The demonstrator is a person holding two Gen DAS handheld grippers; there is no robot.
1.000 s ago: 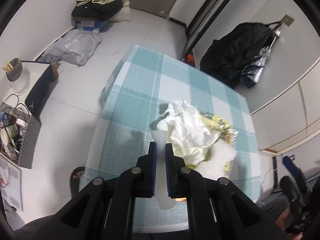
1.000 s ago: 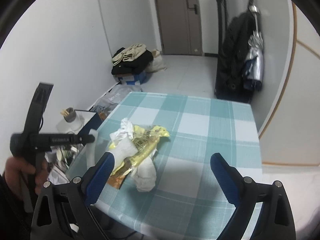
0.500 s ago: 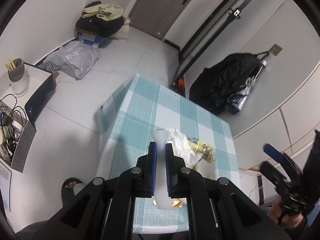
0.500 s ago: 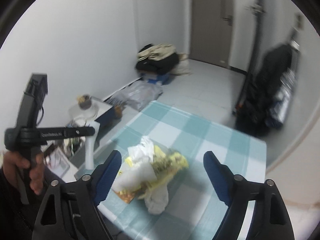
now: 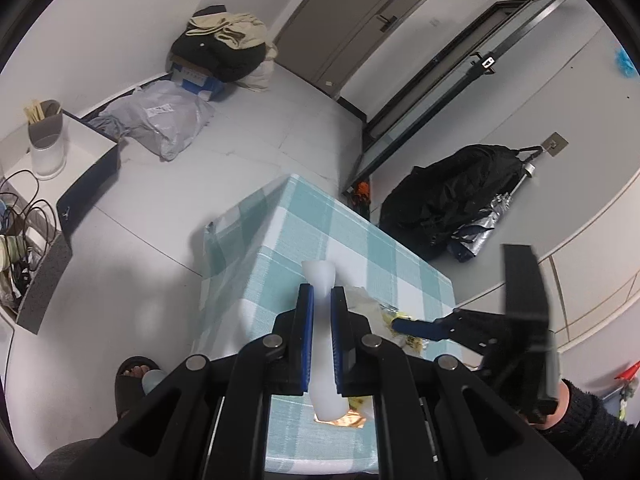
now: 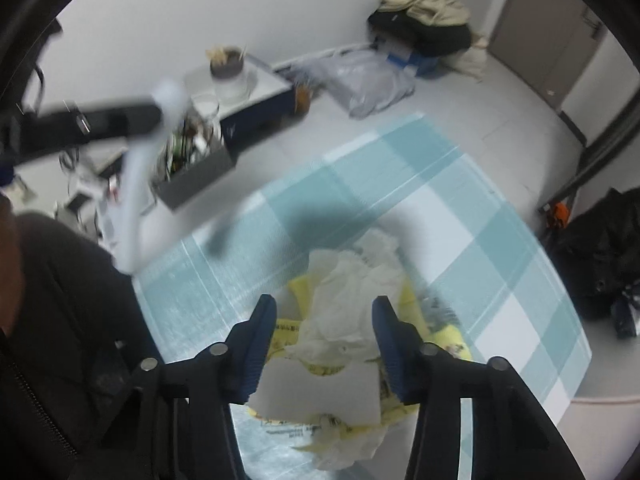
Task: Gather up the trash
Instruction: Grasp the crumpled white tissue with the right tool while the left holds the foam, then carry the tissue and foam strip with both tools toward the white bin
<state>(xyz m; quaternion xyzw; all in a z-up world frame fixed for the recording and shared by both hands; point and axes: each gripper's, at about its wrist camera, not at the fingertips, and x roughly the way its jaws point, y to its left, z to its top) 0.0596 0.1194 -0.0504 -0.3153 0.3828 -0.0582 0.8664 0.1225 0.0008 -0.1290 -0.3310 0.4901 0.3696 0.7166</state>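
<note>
Left wrist view: the left gripper (image 5: 321,322) is clenched on a white foam strip (image 5: 322,344), held upright between its blue pads, lifted off the checked worktop (image 5: 344,240). Beyond it, the trash pile (image 5: 384,320) of crumpled tissue and a yellow wrapper lies near the worktop's near edge. The right gripper (image 5: 404,325) reaches into the pile from the right, held by a hand in a dark sleeve (image 5: 580,412).

Right wrist view: the picture is blurred by motion. The right gripper (image 6: 324,320) points steeply down over the white crumpled tissue (image 6: 344,304), which sits between its jaws on the yellow wrapper (image 6: 448,340). The jaws are closing but the pads do not yet look pressed on it. To do this well, I judge they should sink lower so the pads catch the tissue's bulk, not just its top folds, and close fully before lifting.

Compared with a second ago, the left gripper has drawn back and up, so the pile looks smaller and farther. The right gripper, then wide open and well back from the worktop, has swung down over the pile and narrowed.
</note>
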